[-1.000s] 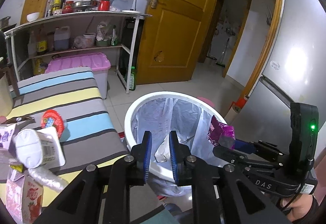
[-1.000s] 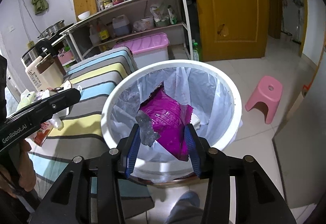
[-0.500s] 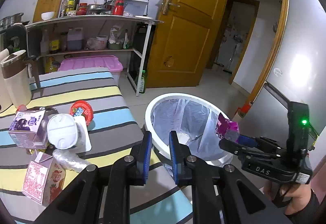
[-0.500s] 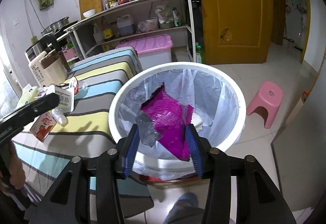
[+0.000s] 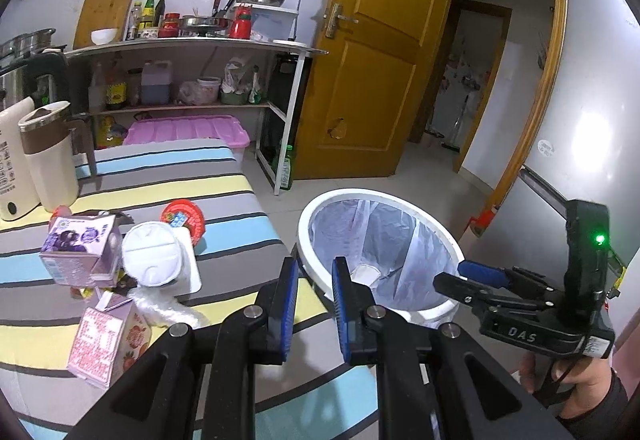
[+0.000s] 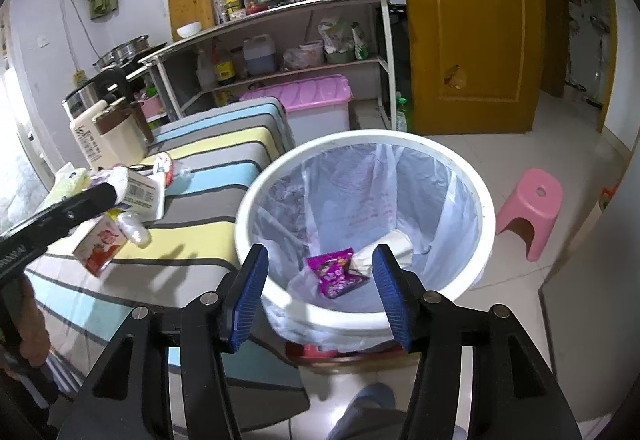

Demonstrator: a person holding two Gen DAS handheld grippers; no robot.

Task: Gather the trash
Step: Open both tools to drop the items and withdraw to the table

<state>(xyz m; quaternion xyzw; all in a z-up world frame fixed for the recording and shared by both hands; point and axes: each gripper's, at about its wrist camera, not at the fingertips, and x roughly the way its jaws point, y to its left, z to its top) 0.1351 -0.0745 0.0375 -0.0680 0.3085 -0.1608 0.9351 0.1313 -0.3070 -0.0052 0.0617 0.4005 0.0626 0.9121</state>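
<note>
- The right gripper (image 6: 320, 282) hangs over the white trash bin (image 6: 486, 208), its jaws spread wide and holding nothing.
- A purple snack wrapper (image 6: 335, 272) lies at the bottom of the bin's plastic liner, beside crumpled white paper (image 6: 390, 246).
- The left gripper (image 5: 313, 298) has its jaws parted by a narrow gap, gripping nothing, above the striped table's (image 5: 168, 184) edge nearest the bin.
- A purple carton (image 5: 78, 250), a white cup (image 5: 154, 258) and a red carton (image 5: 106, 342) lie on the table.

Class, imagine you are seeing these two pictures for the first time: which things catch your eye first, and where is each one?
The white trash bin with its clear liner stands on the floor beside the striped table, a purple snack wrapper lying at its bottom. The right gripper hangs open above the bin, holding nothing. On the table's left sits a cluster of trash: a purple carton, a pink carton and a white cup.
</note>
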